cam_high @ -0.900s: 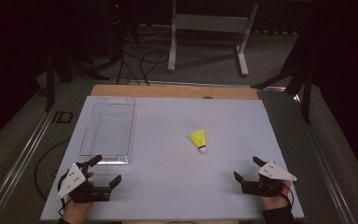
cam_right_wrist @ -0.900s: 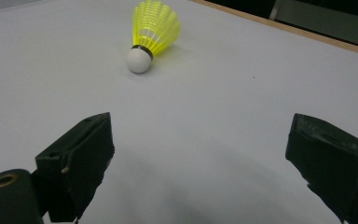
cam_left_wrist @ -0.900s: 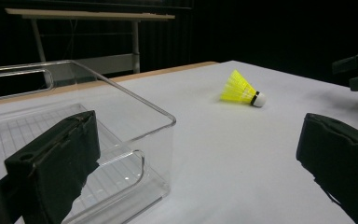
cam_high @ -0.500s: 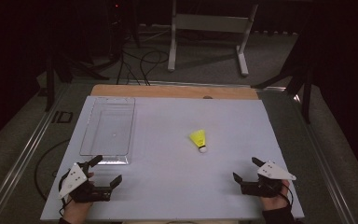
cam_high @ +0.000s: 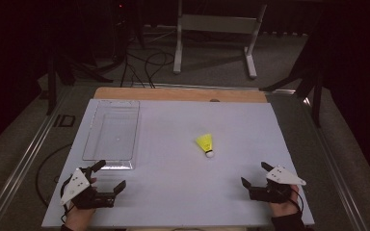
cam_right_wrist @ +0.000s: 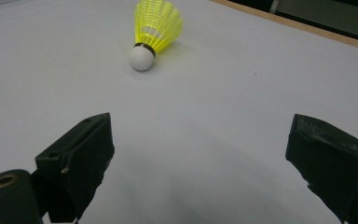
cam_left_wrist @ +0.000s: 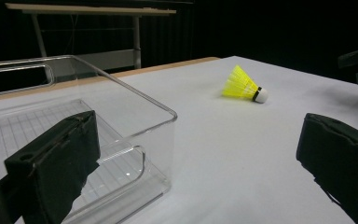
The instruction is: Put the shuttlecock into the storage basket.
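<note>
A yellow shuttlecock (cam_high: 205, 144) with a white cork tip lies on its side on the white table (cam_high: 183, 120), right of centre. It appears again as the shuttlecock (cam_left_wrist: 244, 87) and the shuttlecock (cam_right_wrist: 154, 29). A clear plastic tray (cam_high: 112, 134) stands at the left, empty, and in the left gripper view the tray (cam_left_wrist: 121, 121) is close in front. My left gripper (cam_high: 110, 175) rests near the front left edge, open, with nothing between its jaws. My right gripper (cam_high: 256, 174) rests at the front right, open and empty, pointing toward the shuttlecock.
A wooden strip (cam_high: 178, 94) runs along the table's far edge. Beyond it a white metal stand (cam_high: 217, 29) and cables (cam_high: 149, 60) lie on the dark floor. Metal rails (cam_high: 24, 159) flank the table's left side.
</note>
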`<state>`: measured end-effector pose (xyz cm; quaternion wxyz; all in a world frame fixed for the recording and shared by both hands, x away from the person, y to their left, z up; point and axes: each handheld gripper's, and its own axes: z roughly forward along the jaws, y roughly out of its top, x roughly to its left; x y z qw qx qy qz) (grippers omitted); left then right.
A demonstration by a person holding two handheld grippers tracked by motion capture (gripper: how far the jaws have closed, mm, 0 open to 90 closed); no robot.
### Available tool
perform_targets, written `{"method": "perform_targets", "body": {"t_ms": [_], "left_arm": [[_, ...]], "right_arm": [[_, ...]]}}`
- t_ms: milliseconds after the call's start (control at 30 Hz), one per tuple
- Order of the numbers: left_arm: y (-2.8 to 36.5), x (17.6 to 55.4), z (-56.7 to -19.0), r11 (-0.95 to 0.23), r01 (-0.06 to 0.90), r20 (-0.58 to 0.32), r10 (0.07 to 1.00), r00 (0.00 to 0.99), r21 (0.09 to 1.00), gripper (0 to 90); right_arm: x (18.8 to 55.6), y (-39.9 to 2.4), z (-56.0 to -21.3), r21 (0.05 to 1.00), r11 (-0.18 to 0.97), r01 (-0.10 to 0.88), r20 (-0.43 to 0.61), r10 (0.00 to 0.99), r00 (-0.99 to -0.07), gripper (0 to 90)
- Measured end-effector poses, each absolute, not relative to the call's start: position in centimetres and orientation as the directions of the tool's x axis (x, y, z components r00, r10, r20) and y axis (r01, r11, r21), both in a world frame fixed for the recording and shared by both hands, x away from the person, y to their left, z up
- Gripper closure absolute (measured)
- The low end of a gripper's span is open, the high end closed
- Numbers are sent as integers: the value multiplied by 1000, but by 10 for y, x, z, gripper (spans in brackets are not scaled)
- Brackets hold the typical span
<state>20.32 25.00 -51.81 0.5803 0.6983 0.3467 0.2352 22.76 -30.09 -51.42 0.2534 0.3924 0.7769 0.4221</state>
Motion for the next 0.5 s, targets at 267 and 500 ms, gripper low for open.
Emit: {"method": "perform_targets", "body": {"t_ms": [267,500], "left_arm": [[250,203,-518,-86,209,-71,761,645,974,2],[250,203,-518,-84,213,-75,761,644,973,2]], "right_arm": [[228,-303,-512,861,306,406,-34,831,-556,76],[228,-301,-497,862,307,403,-37,831,-554,75]]}}
